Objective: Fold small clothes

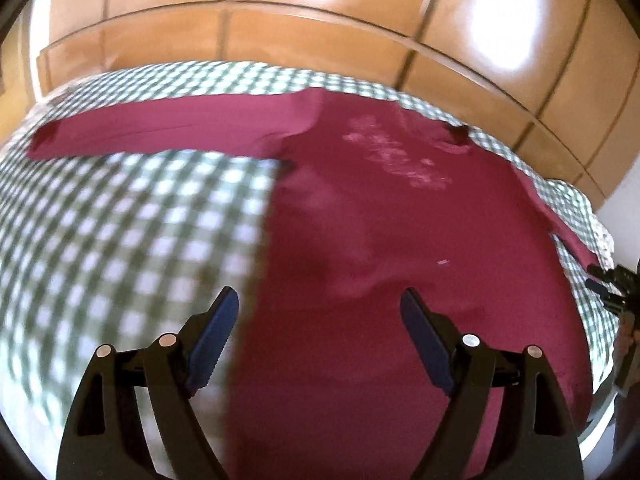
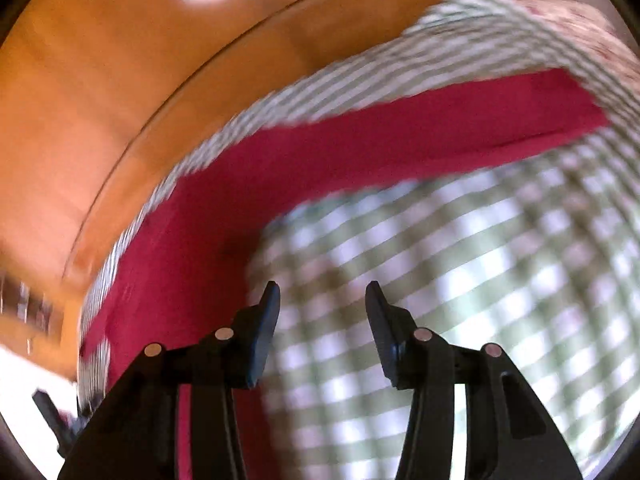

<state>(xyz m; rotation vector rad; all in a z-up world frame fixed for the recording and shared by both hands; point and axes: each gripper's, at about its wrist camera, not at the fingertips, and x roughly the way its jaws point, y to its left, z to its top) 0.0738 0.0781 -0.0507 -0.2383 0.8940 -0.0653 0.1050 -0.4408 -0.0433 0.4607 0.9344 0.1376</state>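
From the left wrist, a maroon long-sleeved shirt [image 1: 400,240] lies spread flat, front up with a faded print on the chest, on a green-and-white checked cloth [image 1: 120,240] that covers a bed or similar surface (which one cannot be told). One sleeve [image 1: 160,128] stretches straight out to the side. The left tool [image 1: 316,320] hovers above the shirt's side edge with its jaws wide apart and nothing between them. A wooden panelled wall [image 1: 320,20] rises behind.

From the right wrist, the picture is smeared by motion. The other sleeve [image 2: 440,128] runs out across the checked cloth [image 2: 480,280]. The right tool [image 2: 322,312] sits near the armpit corner, jaws apart, gripping nothing.

No fold looks made yet; the step in hand appears to be the first reach. The next move probably calls for each tool to close on a sleeve or side edge and carry it inward over the body, keeping the fabric flat.
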